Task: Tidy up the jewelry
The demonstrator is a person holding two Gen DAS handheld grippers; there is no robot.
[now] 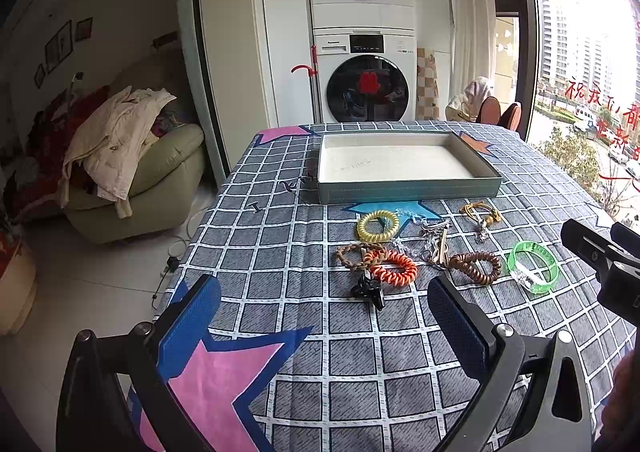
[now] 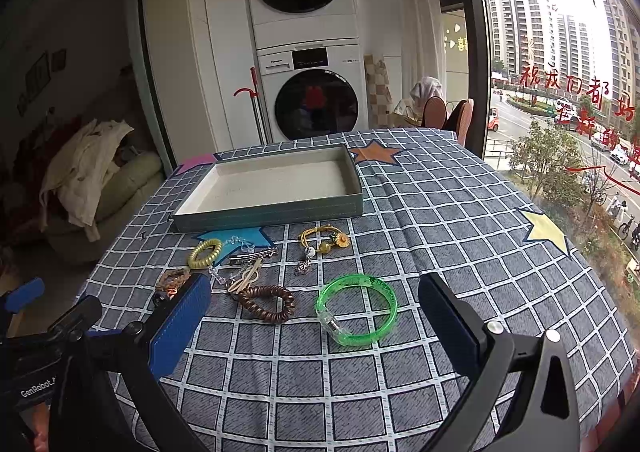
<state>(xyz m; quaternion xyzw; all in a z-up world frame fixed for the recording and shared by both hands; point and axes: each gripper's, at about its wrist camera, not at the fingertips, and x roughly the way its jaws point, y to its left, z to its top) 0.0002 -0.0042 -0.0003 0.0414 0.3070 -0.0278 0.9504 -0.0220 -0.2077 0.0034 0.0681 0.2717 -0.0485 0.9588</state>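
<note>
we hold the left hand-held gripper (image 1: 324, 324) above the near part of the bench (image 1: 280, 252), and its two blue-padded fingers stand wide apart with nothing between them. the right hand-held gripper (image 2: 316, 324) is also released, its fingers spread and empty, and it hangs over the cloth just in front of the green bangle (image 2: 356, 310).

the bench is covered with a grey checked cloth (image 2: 440, 211) with coloured stars. at the far side lies the shallow tray (image 1: 408, 193), grey-green outside and pale inside, with no jewelry in it. all the jewelry lies on the cloth in front of the tray, close together. the yellow coil band (image 1: 378, 226) is nearest to the tray, on a blue star. near it we see a silver clip (image 1: 434, 227) and a yellow cord bracelet (image 1: 480, 211) with small charms. closer to us lie a brown braided bracelet (image 1: 352, 254), touching the orange coil band (image 1: 394, 267), then the brown coil band (image 1: 476, 267) and the green bangle at the right. a small black clip (image 1: 369, 290) lies just in front of the orange coil band.

behind the bench stand two stacked washing machines (image 2: 308, 51), and a sofa with clothes (image 1: 132, 155) is at the left.
</note>
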